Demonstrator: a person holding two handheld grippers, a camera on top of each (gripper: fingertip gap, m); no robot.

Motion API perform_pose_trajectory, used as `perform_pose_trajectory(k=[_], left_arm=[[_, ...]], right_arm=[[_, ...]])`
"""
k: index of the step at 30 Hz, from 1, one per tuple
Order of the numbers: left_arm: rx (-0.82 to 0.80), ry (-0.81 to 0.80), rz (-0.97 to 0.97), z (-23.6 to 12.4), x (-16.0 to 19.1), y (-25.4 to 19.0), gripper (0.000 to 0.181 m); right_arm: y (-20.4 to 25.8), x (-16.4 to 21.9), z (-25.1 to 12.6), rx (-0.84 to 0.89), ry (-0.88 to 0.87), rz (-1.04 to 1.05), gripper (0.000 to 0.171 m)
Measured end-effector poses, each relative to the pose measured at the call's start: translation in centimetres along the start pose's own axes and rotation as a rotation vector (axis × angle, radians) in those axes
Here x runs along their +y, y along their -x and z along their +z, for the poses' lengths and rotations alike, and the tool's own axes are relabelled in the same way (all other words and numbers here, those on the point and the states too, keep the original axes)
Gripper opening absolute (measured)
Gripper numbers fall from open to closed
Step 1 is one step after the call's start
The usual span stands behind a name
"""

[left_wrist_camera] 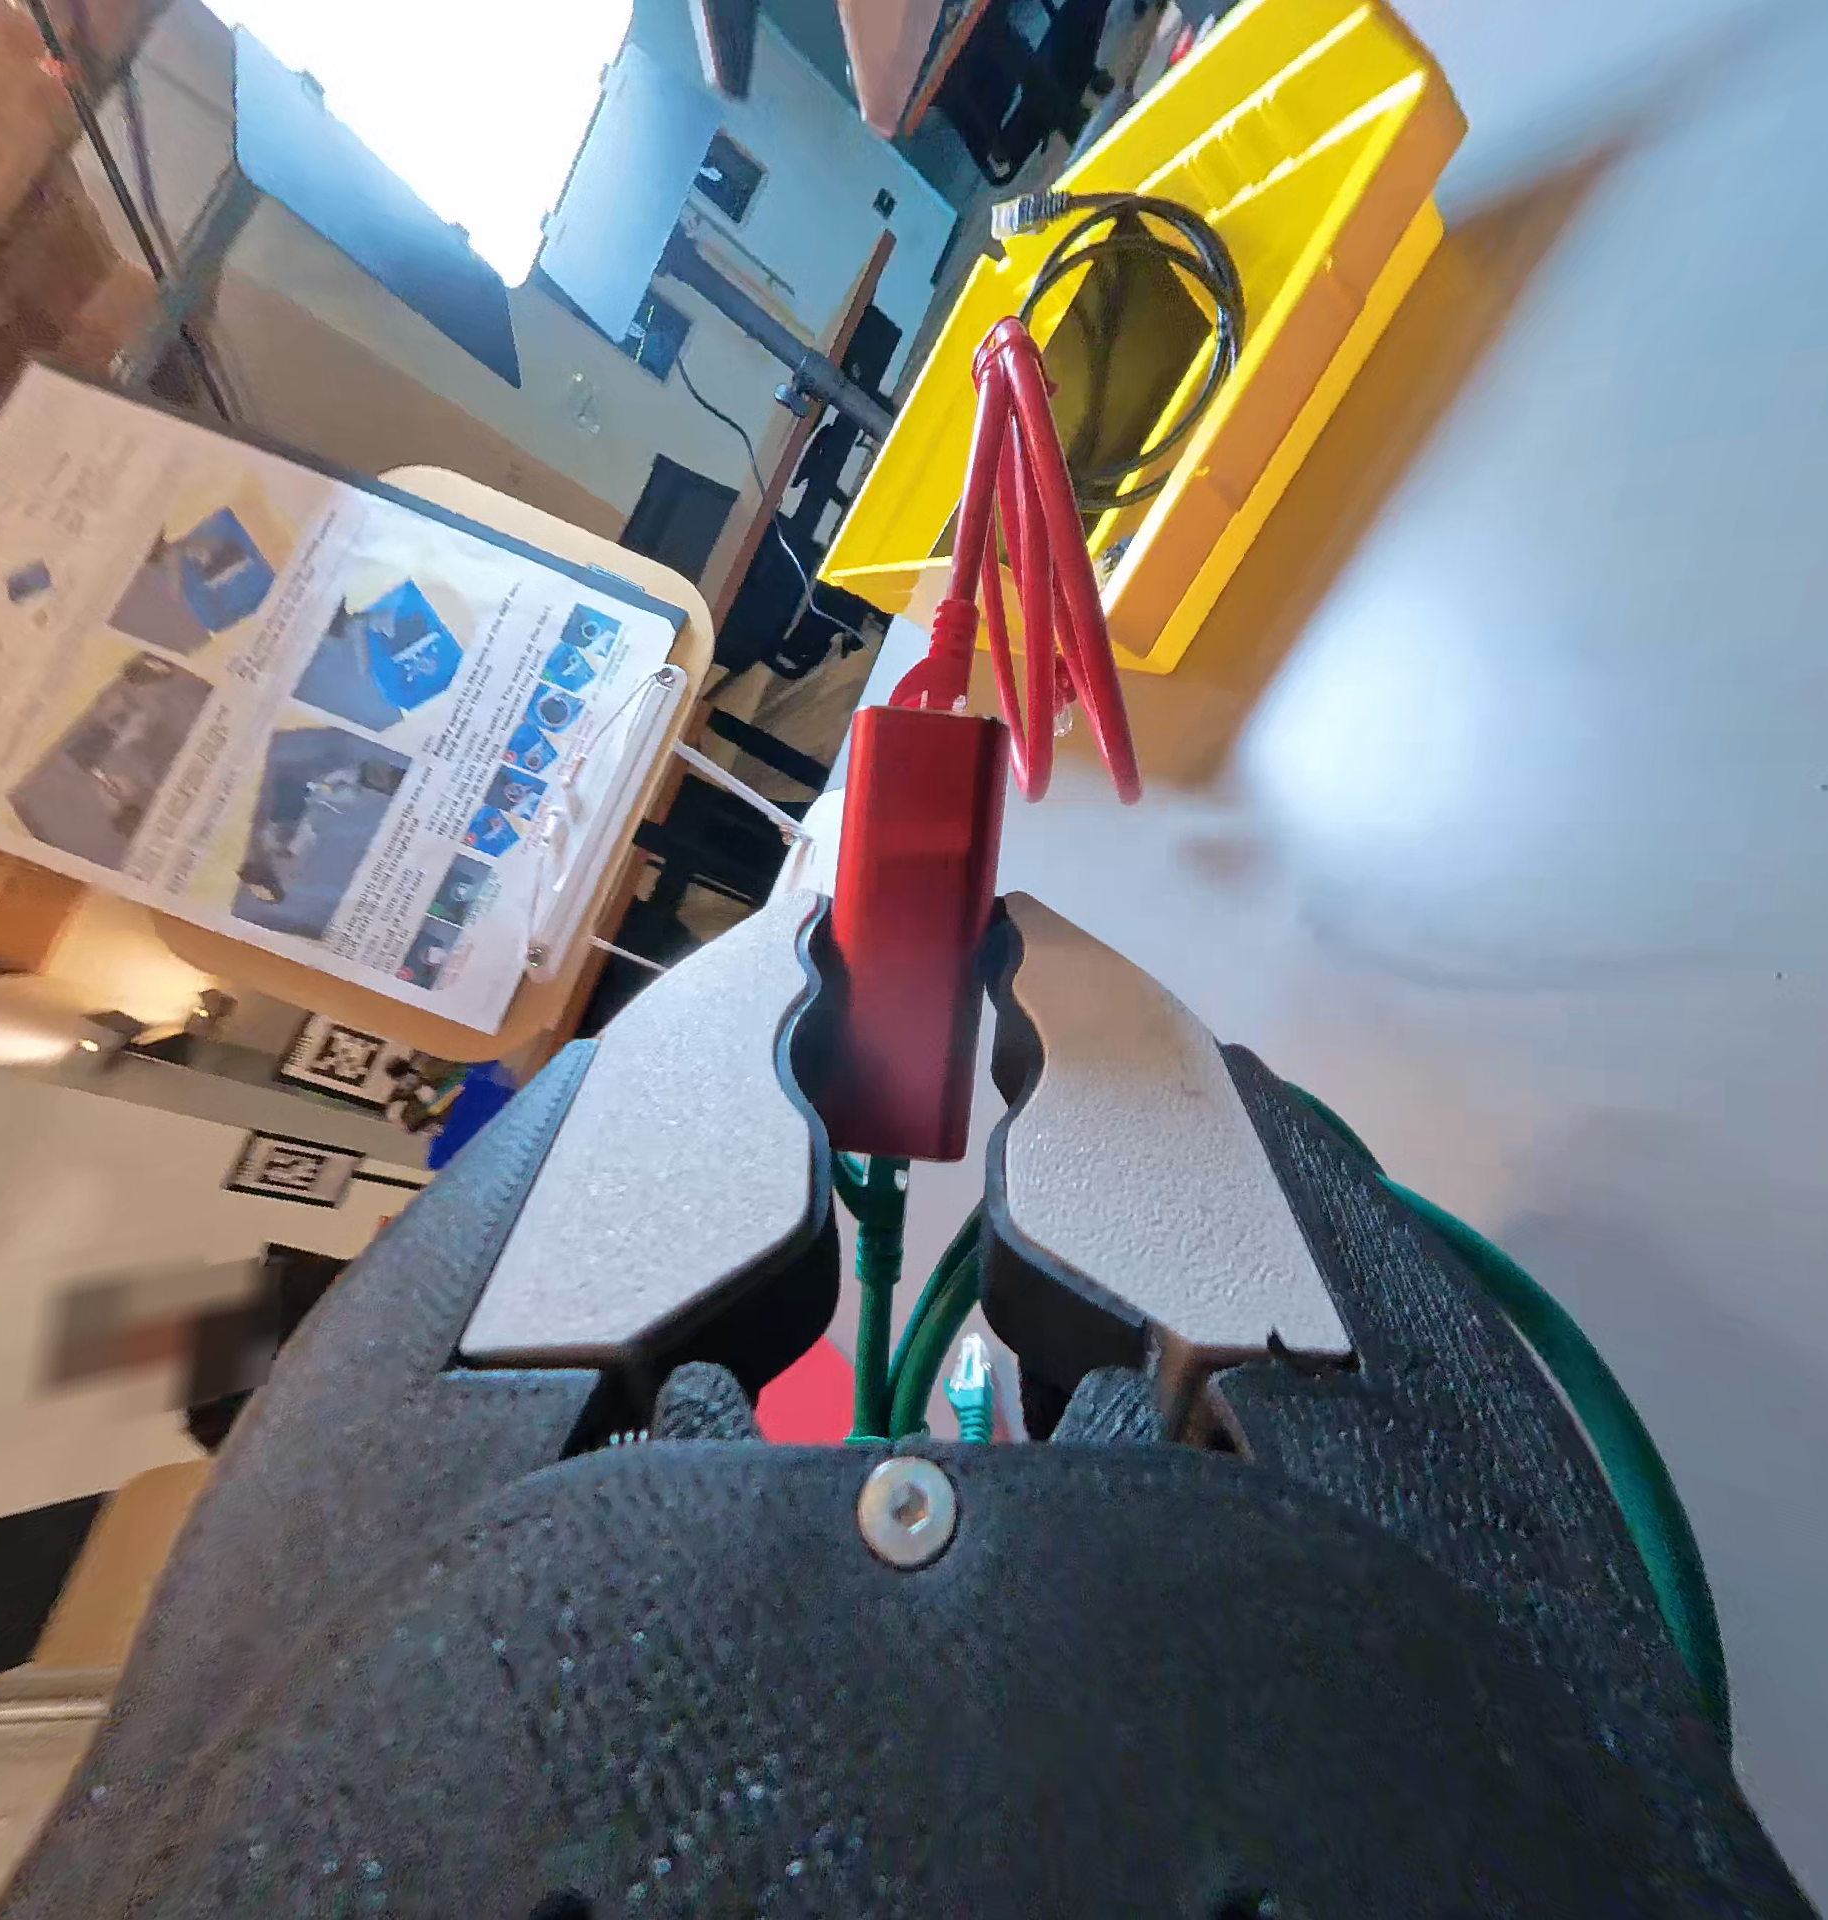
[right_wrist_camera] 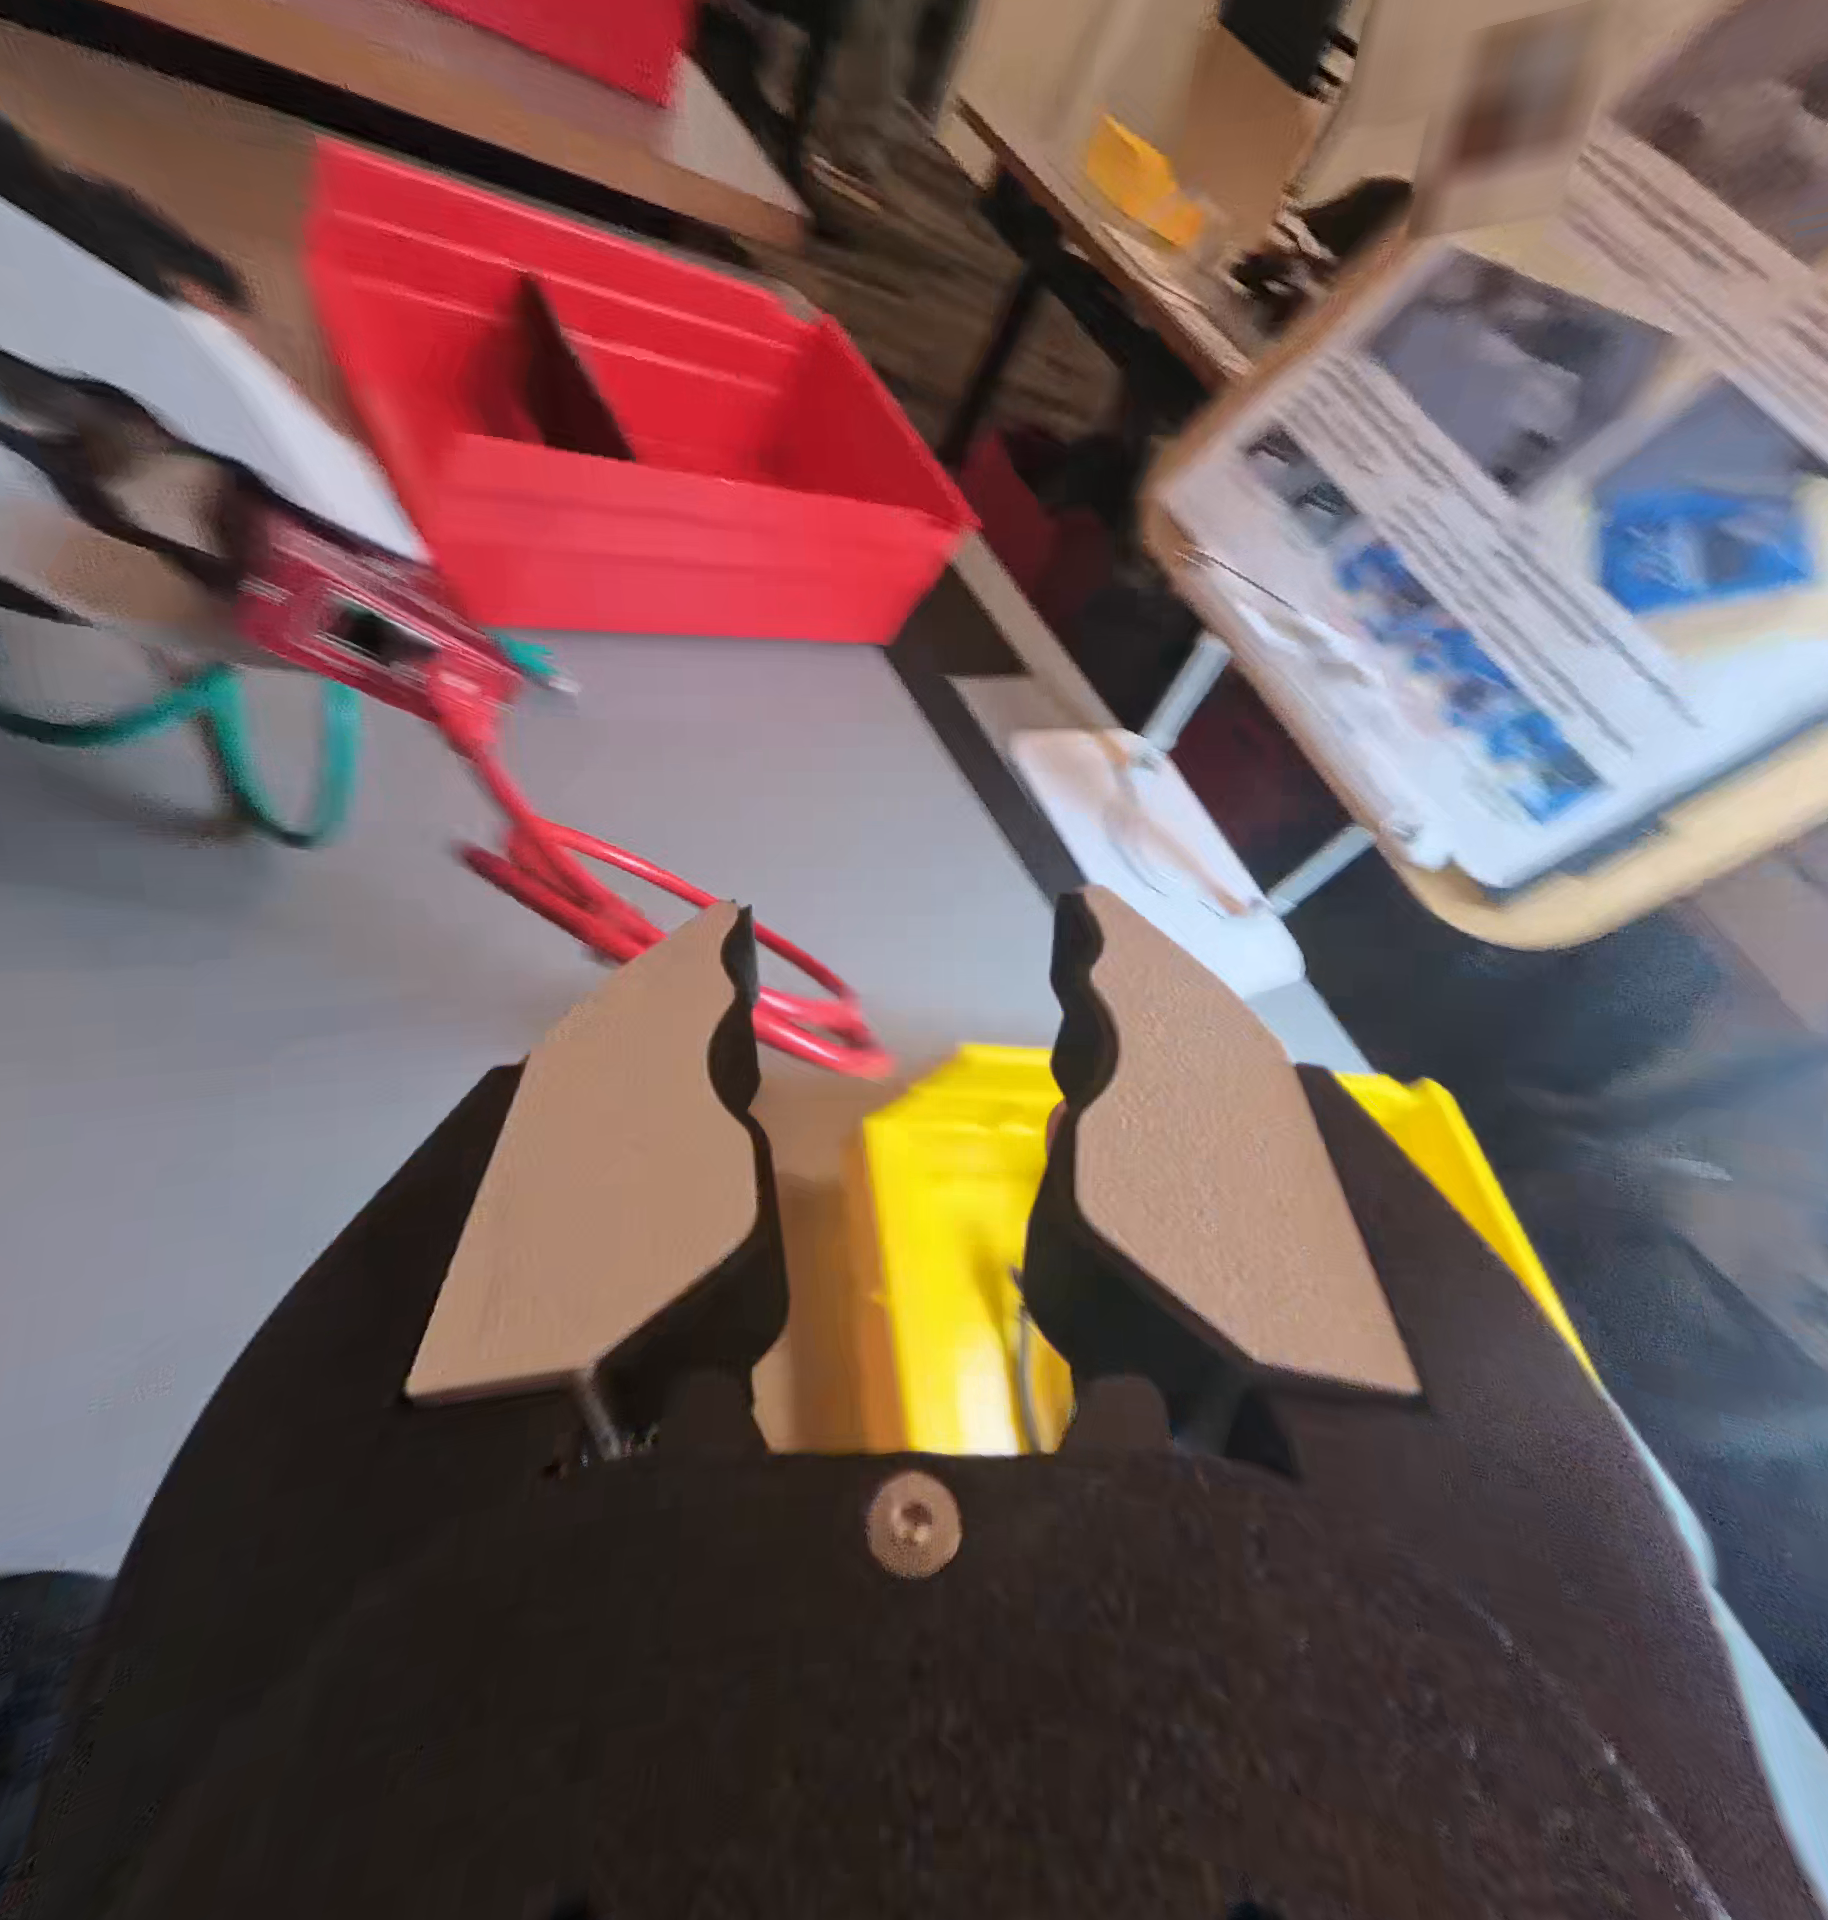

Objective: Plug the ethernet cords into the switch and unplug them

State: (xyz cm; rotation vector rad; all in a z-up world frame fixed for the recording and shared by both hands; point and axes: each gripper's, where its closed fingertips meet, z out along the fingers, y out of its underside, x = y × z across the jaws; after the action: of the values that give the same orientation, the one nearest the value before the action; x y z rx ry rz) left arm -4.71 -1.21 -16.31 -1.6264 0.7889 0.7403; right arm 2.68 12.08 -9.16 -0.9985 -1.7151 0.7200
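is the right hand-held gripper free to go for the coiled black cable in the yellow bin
Probably yes: the right hand-held gripper is open and empty, hovering over the yellow plastic bin. The coiled black cable lies uncovered on top, beside the red cable.

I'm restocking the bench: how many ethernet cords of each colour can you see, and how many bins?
Red cord: 1
Green cord: 1
Black cord: 1
Yellow bin: 1
Red bin: 1
Total: 5

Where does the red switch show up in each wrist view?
Left wrist view: red switch at centre, clamped between the left gripper jaws.
Right wrist view: small and blurred at the left edge, off the table.
Shared landmark: yellow bin, upper right in the left view, bottom centre in the right.
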Motion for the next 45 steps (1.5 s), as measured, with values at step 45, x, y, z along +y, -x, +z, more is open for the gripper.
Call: perform_pose_trajectory(k=[45], left_arm=[[0.023, -0.048, 0.322, 0.0, -1.7, -4.1, 0.029]], right_arm=[[14.4, 1.4, 4.4, 0.065, -0.127, -0.705, 0.012]])
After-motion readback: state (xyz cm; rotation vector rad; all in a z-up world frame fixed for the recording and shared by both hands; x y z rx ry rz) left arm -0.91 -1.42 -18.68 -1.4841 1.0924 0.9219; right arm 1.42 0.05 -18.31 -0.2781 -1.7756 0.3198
